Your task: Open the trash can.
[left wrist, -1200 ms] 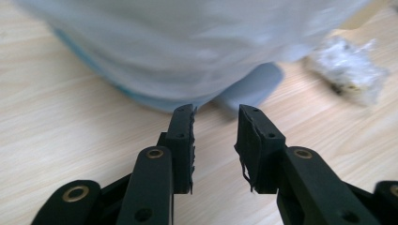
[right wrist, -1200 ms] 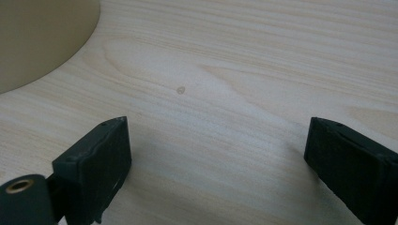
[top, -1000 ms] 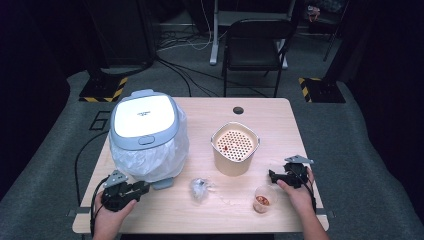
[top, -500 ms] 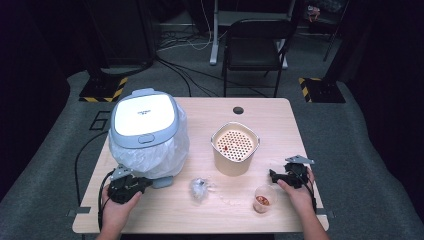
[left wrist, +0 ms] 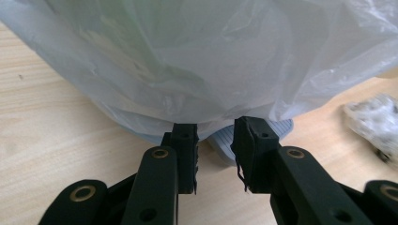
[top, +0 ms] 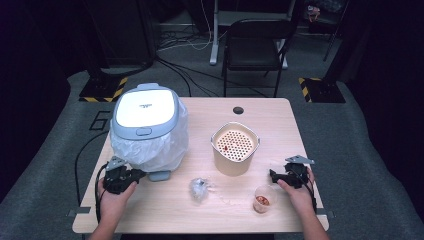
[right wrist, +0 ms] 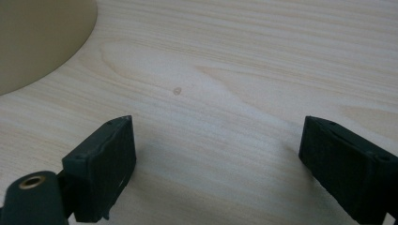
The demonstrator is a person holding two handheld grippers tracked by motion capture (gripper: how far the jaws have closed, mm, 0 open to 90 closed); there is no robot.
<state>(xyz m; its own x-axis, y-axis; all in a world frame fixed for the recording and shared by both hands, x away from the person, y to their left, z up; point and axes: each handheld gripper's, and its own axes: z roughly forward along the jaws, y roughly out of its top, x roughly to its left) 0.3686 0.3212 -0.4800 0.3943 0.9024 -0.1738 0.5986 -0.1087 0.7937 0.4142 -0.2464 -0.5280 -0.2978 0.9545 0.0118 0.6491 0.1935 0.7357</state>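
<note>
Closing in on the bin's pedal with the left claw (left wrist: pixel 215 140); the pedal lies dead ahead, just past the tips.

Left claw is parted to a narrow gap, gripping nothing, its jaws having just been closing. The grey pedal (left wrist: pixel 253 133) juts from under the trash bin's plastic bag (left wrist: pixel 202 61) at the counter's (top: pixel 165 210) left front, lying flat with its broad edge across the claw's line. Right claw (top: pixel 280 176) sits wide open over bare wood, well apart beside the beige strainer pot (top: pixel 234 148), so the left hand (top: pixel 114 197) is the nearer one.
</note>
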